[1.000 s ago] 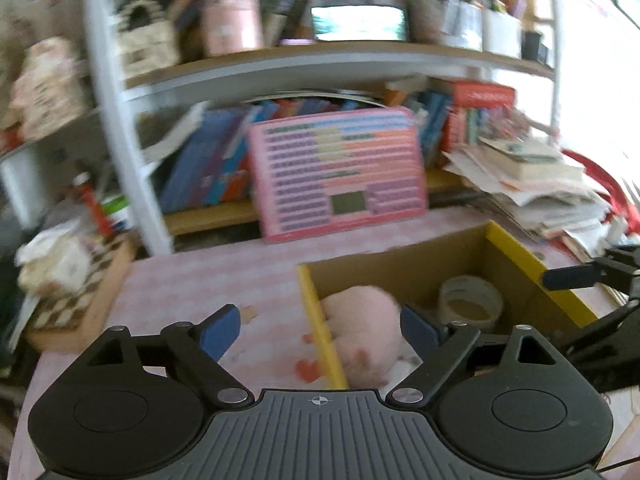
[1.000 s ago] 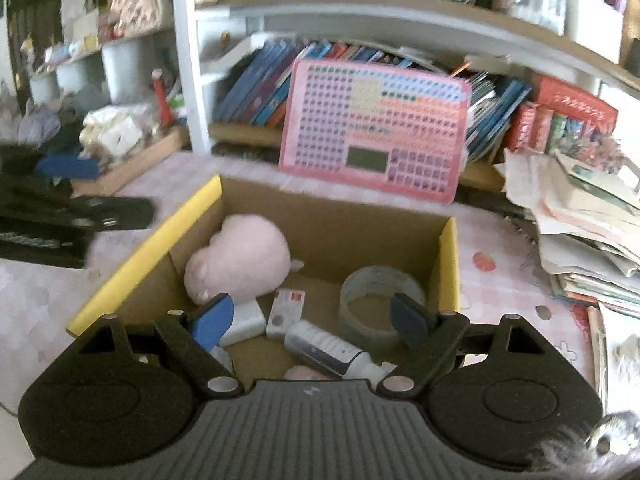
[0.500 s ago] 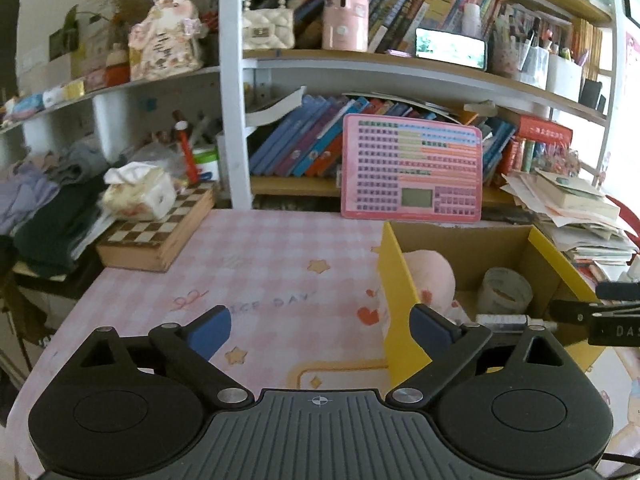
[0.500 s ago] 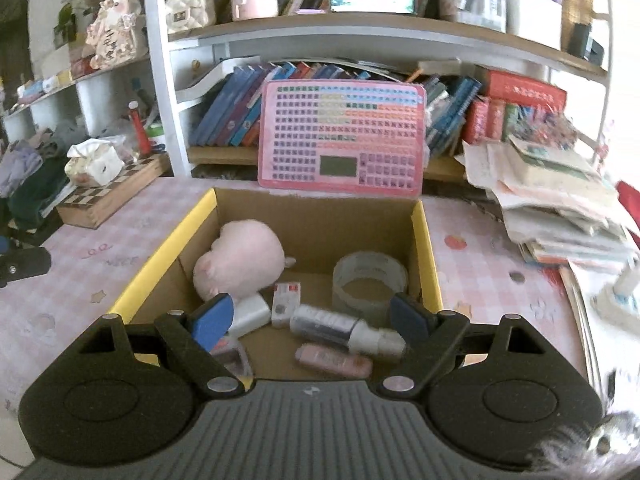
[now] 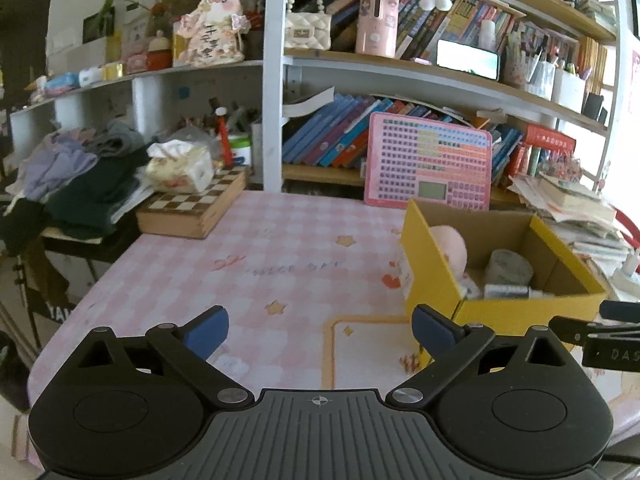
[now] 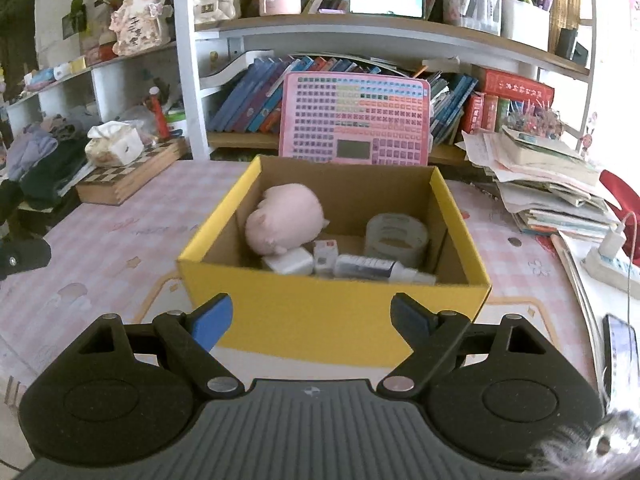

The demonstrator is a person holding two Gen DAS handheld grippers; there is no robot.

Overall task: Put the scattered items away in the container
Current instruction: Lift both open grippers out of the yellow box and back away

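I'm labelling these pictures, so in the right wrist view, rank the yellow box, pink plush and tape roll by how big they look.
1. yellow box
2. pink plush
3. tape roll, though it looks close to the plush in size.

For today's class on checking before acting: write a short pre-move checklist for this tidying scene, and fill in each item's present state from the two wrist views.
1. Left gripper empty, jaws apart after just opening: ok.
2. Right gripper empty, jaws apart: ok.
3. Yellow box upright, top open: ok.
4. Pink plush, tape roll and white bottle lie inside the box: ok.
5. No loose item on the pink tablecloth left of the box: ok.
6. Table near the phone and power strip fully tidied: cannot tell.
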